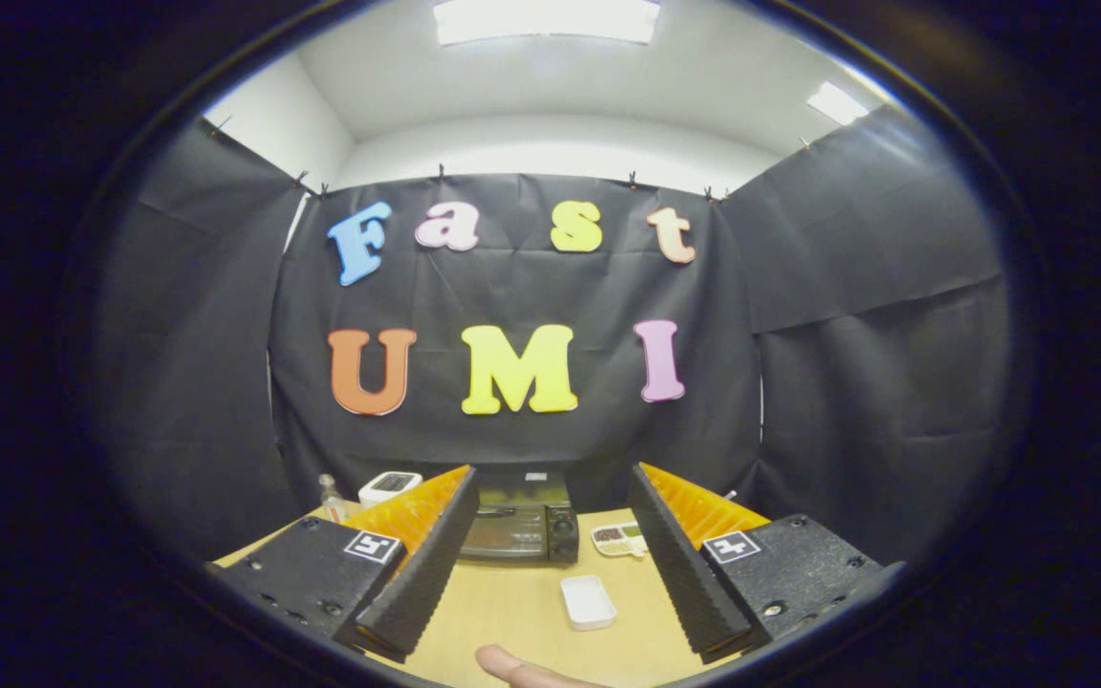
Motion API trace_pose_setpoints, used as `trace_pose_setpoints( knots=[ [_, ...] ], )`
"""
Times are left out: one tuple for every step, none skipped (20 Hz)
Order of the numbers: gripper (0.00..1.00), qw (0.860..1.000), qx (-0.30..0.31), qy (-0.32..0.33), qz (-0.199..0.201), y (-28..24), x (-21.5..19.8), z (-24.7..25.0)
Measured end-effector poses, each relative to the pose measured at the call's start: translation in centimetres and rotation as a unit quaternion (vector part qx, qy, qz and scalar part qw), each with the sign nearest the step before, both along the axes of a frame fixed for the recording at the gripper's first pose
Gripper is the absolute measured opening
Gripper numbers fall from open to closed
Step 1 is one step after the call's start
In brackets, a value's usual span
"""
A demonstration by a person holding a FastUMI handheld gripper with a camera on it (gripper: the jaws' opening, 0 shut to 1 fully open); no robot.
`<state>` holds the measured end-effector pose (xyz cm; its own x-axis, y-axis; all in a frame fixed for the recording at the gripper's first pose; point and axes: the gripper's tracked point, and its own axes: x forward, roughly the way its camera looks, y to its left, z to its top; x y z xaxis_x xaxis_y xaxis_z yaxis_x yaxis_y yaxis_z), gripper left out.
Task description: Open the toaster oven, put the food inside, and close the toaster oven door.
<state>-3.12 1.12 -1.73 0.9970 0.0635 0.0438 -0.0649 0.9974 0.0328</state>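
Toaster oven: stands at the far edge of the wooden table, against the booth wall, door shut, front and knobs facing the gripper; seen between and beyond the fingers. A shut door fits either end of the job.

Food dish: small plate of dark and green pieces, just beside the oven, outside it, so the loading seems outstanding.

White tray: empty, nearer, ahead of the fingers.

Gripper: fingers spread wide, holding nothing, aimed squarely at the oven.

Fingertip: a person's, below the fingers.

White device and small bottle: beside the oven.
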Motion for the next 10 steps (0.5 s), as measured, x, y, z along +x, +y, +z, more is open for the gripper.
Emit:
trace_pose_setpoints(
  knots=[
    [1.00, 1.000, -0.005, -0.006, 0.001, -0.2, -1.1, 0.6],
    [1.00, 1.000, -0.015, -0.015, 0.005, -0.1, -2.1, 1.3],
    [1.00, 0.999, -0.021, -0.026, 0.008, 0.0, -3.2, 2.1],
    [1.00, 0.999, -0.027, -0.036, 0.008, 0.1, -4.2, 2.7],
    [1.00, 0.998, -0.034, -0.045, 0.008, 0.2, -5.3, 3.1],
    [1.00, 0.998, -0.040, -0.054, 0.010, 0.5, -6.2, 3.2],
    [1.00, 0.997, -0.042, -0.057, 0.014, 0.8, -6.9, 3.1],
    [1.00, 0.997, -0.044, -0.058, 0.019, 1.2, -7.6, 2.8],
    [1.00, 0.997, -0.046, -0.058, 0.020, 1.4, -8.0, 2.7],
    [1.00, 0.997, -0.050, -0.059, 0.021, 1.4, -8.1, 2.7]
  ],
)
